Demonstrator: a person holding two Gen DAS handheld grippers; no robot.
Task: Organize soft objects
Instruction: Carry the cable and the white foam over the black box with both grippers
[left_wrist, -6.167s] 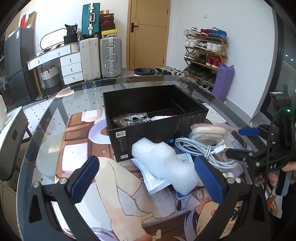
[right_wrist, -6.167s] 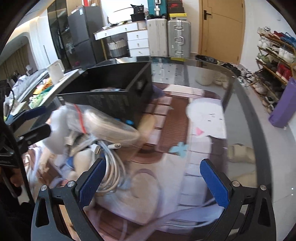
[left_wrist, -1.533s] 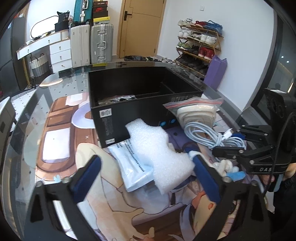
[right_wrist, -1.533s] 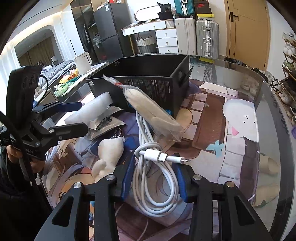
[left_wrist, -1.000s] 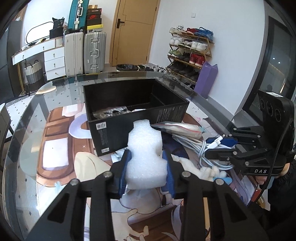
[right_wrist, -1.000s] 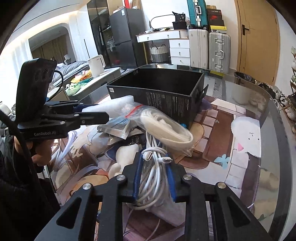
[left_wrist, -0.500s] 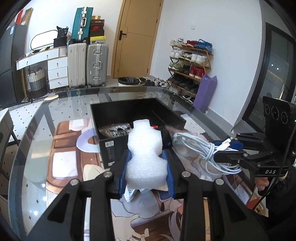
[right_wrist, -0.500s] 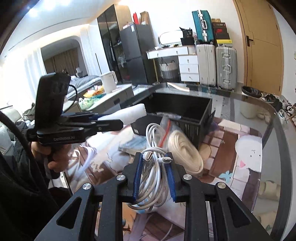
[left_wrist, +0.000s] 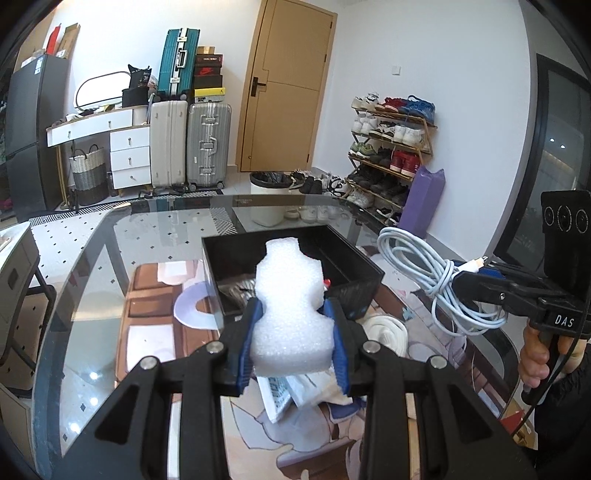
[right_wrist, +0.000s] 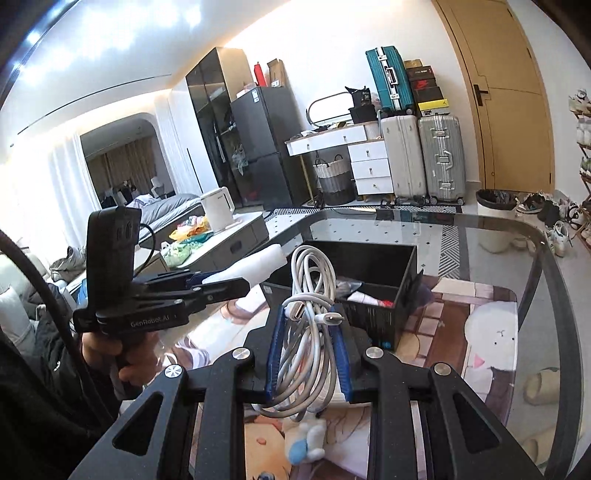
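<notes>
Foam block (left_wrist: 291, 314) sat pinched between the left gripper's (left_wrist: 293, 341) blue pads, raised above the glass table (left_wrist: 92, 295), the black box (left_wrist: 354, 258) at twelve o'clock beyond it. Right gripper (right_wrist: 308, 354) was clamped tight on the coiled white cable (right_wrist: 314, 280), three o'clock of the foam.

My left hand-held gripper (left_wrist: 293, 341) holds the foam piece (left_wrist: 291, 314) above the worktop (left_wrist: 92, 295), before the box (left_wrist: 354, 258); my right hand-held gripper (right_wrist: 306, 354) holds the cable (right_wrist: 314, 291) alongside, right of the foam.
</notes>
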